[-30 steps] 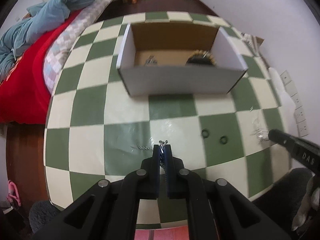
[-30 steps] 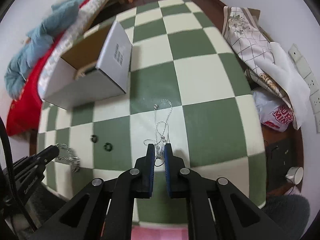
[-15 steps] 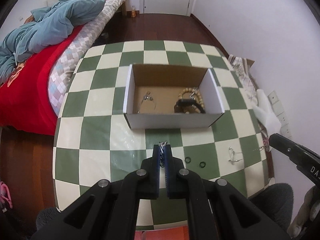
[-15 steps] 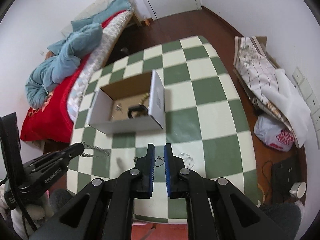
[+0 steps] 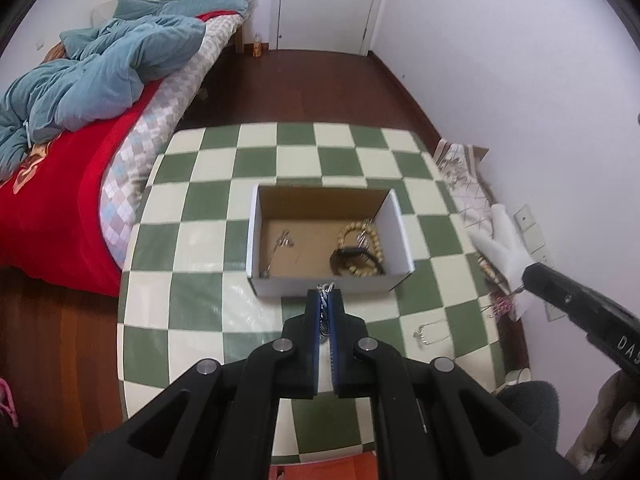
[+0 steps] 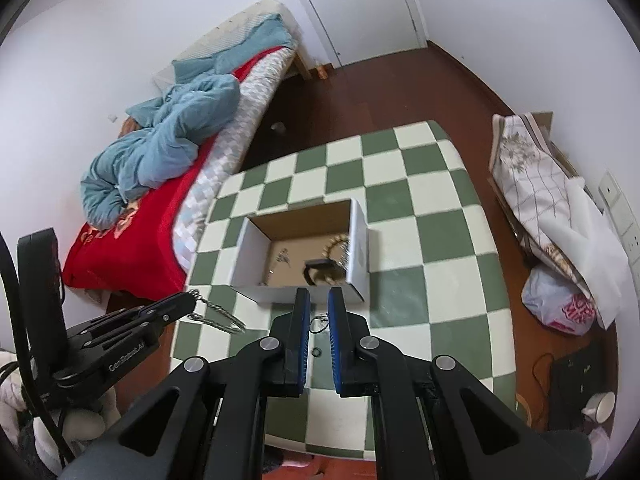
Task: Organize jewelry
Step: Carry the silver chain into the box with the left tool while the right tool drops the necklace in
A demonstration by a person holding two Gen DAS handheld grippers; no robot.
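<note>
A white cardboard box (image 5: 320, 284) stands open on the green-and-cream checkered table (image 5: 192, 240); it holds a beaded bracelet (image 5: 360, 236), a dark bracelet (image 5: 352, 258) and a small silver piece (image 5: 284, 240). My left gripper (image 5: 329, 294) is shut on a silver chain, which hangs from its tip in the right wrist view (image 6: 216, 314), high above the table in front of the box (image 6: 260, 292). My right gripper (image 6: 318, 300) is slightly open and empty, also high up. A thin silver necklace (image 5: 430, 332) lies on the table right of the box. A small dark ring (image 6: 317, 351) lies below my right gripper.
A bed with red cover and blue duvet (image 5: 80, 92) runs along the table's left. Folded cloth and a white sheet (image 6: 552, 200) lie on the floor to the right, with a plastic bag (image 6: 564, 304). A wall with sockets (image 5: 532, 228) is close on the right.
Both grippers have risen well above the table. My left still carries the chain. My right has let go of the thin necklace, which stays on the table.
</note>
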